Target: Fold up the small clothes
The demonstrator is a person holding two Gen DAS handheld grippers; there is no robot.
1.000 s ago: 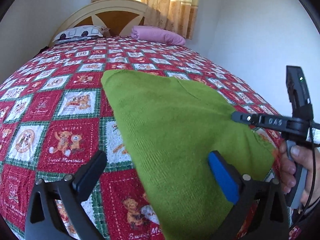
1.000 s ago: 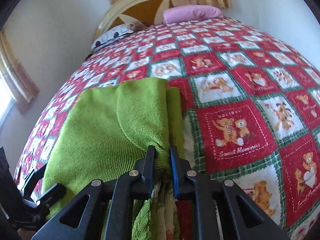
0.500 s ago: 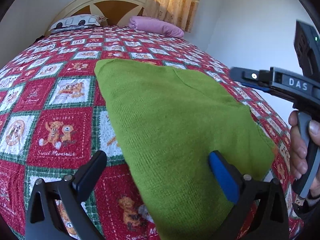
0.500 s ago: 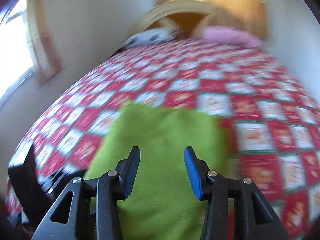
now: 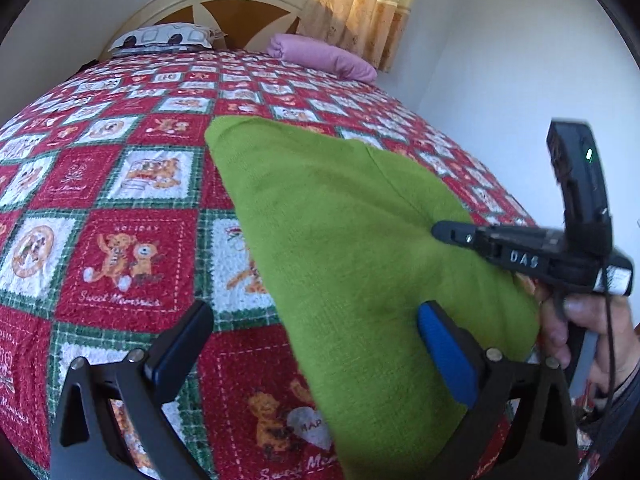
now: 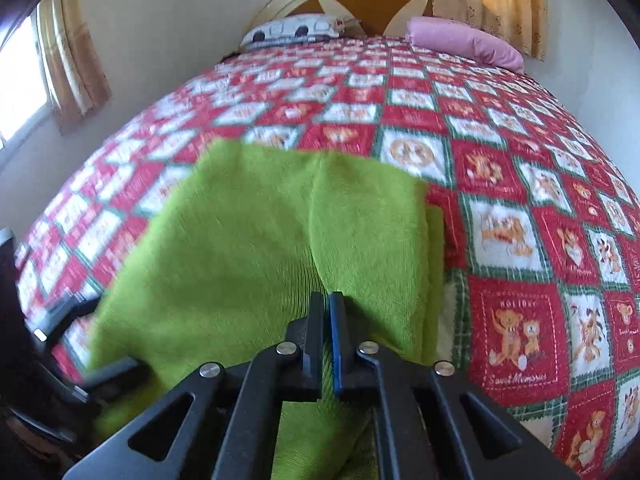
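A green knitted garment (image 5: 360,248) lies partly folded on the quilted bed; it also shows in the right wrist view (image 6: 260,240). My left gripper (image 5: 312,340) is open and empty, its jaws wide apart over the garment's near left edge. My right gripper (image 6: 329,308) is shut on a fold of the green garment at its near edge. The right gripper also shows in the left wrist view (image 5: 444,234), resting on the garment's right side, held by a hand (image 5: 576,328).
The bed has a red, green and white teddy-bear quilt (image 5: 128,248). A pink pillow (image 5: 320,56) and a patterned pillow (image 5: 160,38) lie by the headboard (image 5: 224,4). A white wall (image 5: 500,60) stands to the right, curtains (image 6: 72,60) to the left.
My right gripper, open above the garment half a second ago, has come down and shut on a fold at its near edge. My left gripper stays open in place.
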